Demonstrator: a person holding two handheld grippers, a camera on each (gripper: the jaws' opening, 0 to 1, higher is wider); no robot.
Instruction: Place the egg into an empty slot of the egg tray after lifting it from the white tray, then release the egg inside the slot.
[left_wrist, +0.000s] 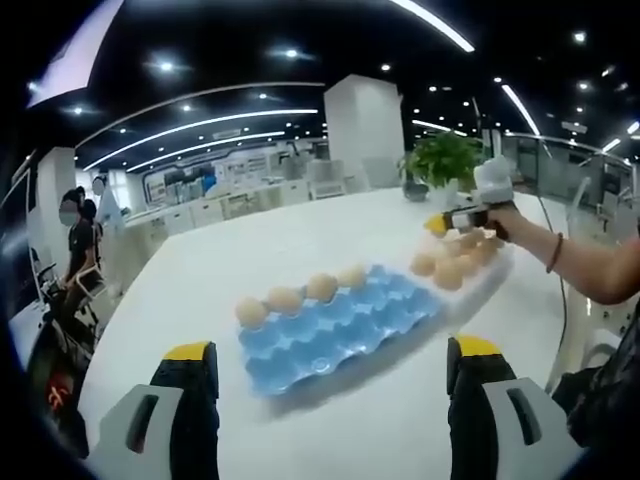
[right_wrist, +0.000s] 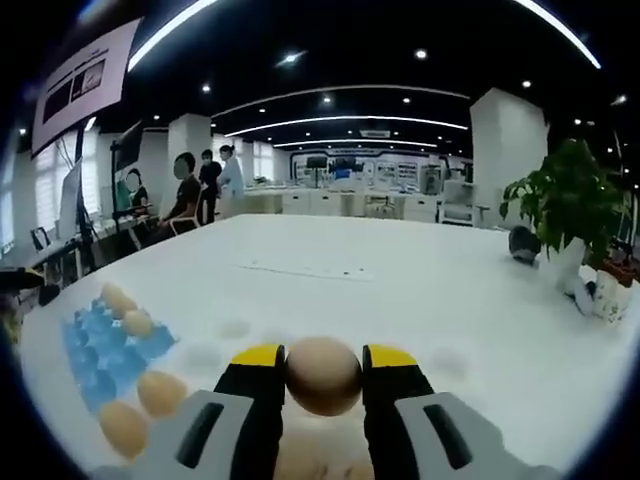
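Clamped between the right gripper (right_wrist: 323, 372) jaws, the egg (right_wrist: 322, 375) hovers above the white tray; left gripper (left_wrist: 335, 365) jaws apart near the egg tray (left_wrist: 335, 322); over-squeezing might crack it.

Large open-plan hall. Dark ceiling (right_wrist: 330, 40) with long curved light strips (left_wrist: 200, 125) and scattered round spotlights (left_wrist: 165, 66). Broad white bench (right_wrist: 400, 290), glossy, stretching well back into the room. White square columns (left_wrist: 362, 125), one behind the bench in the left gripper view, another at right in the right gripper view (right_wrist: 505, 150). Potted green plant (right_wrist: 570, 205) at the far right edge of the bench, with small white items just beside it. Rows of white desks and cabinets (left_wrist: 240, 200) along the bright rear area. Wall-hung display panel (right_wrist: 85, 80) upper left. Several people (right_wrist: 205, 185) standing and seated at the far left, well apart from the bench centre.
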